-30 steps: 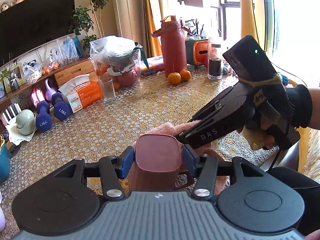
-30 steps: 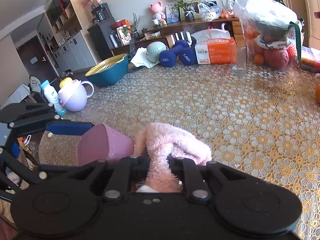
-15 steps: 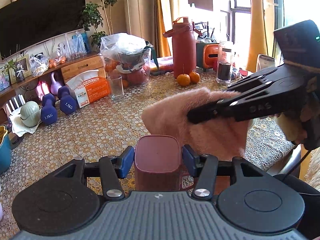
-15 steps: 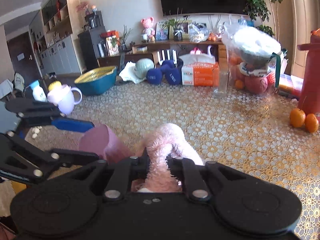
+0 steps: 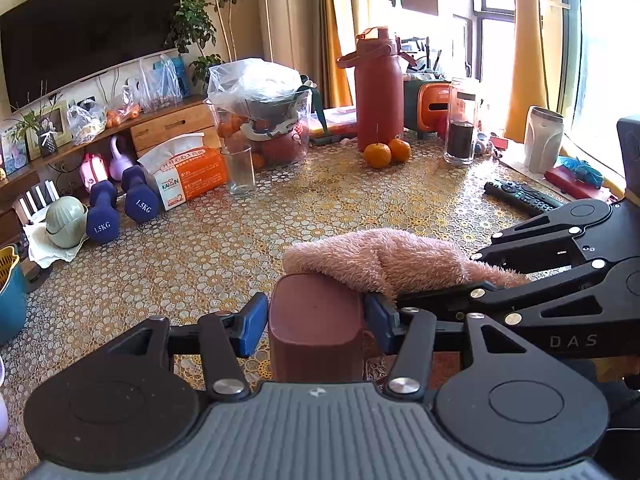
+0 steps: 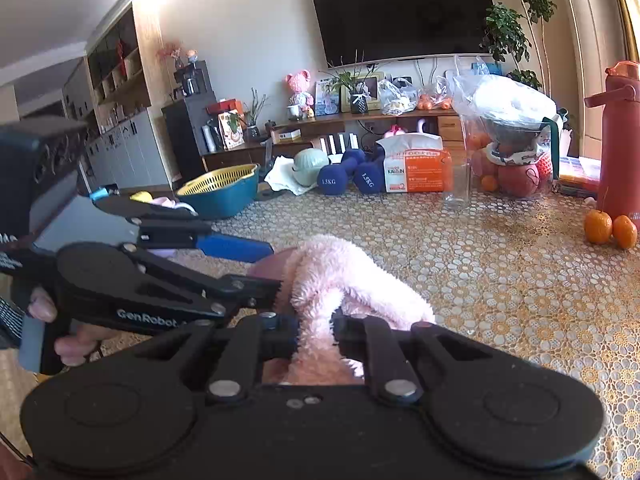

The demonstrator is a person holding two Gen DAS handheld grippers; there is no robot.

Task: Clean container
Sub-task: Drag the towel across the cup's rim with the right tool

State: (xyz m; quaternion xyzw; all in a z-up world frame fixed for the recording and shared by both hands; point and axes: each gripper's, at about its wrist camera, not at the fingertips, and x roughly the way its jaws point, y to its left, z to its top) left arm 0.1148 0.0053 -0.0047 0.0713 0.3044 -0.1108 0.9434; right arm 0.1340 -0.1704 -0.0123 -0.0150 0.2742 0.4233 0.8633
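A dark red square container (image 5: 318,326) is clamped bottom-up between the blue pads of my left gripper (image 5: 316,322), held above the table. A fluffy pink cloth (image 5: 384,260) lies across the container's far edge. My right gripper (image 6: 316,338) is shut on that cloth (image 6: 340,280), coming in from the right in the left wrist view. From the right wrist view only a sliver of the container (image 6: 270,266) shows behind the cloth, next to a blue pad (image 6: 234,248) of the left gripper. The container's opening is hidden.
On the patterned table (image 5: 240,248) stand an empty glass (image 5: 240,172), a tissue box (image 5: 184,174), blue dumbbells (image 5: 120,208), a bagged fruit jug (image 5: 264,120), a red flask (image 5: 378,96), two oranges (image 5: 386,152), a remote (image 5: 520,196). A teal-and-yellow basin (image 6: 222,192) sits at the left.
The right gripper has swung down from above to the right side. The pink cloth moved from hanging beside the container to lying across its far edge. The left gripper kept its hold.
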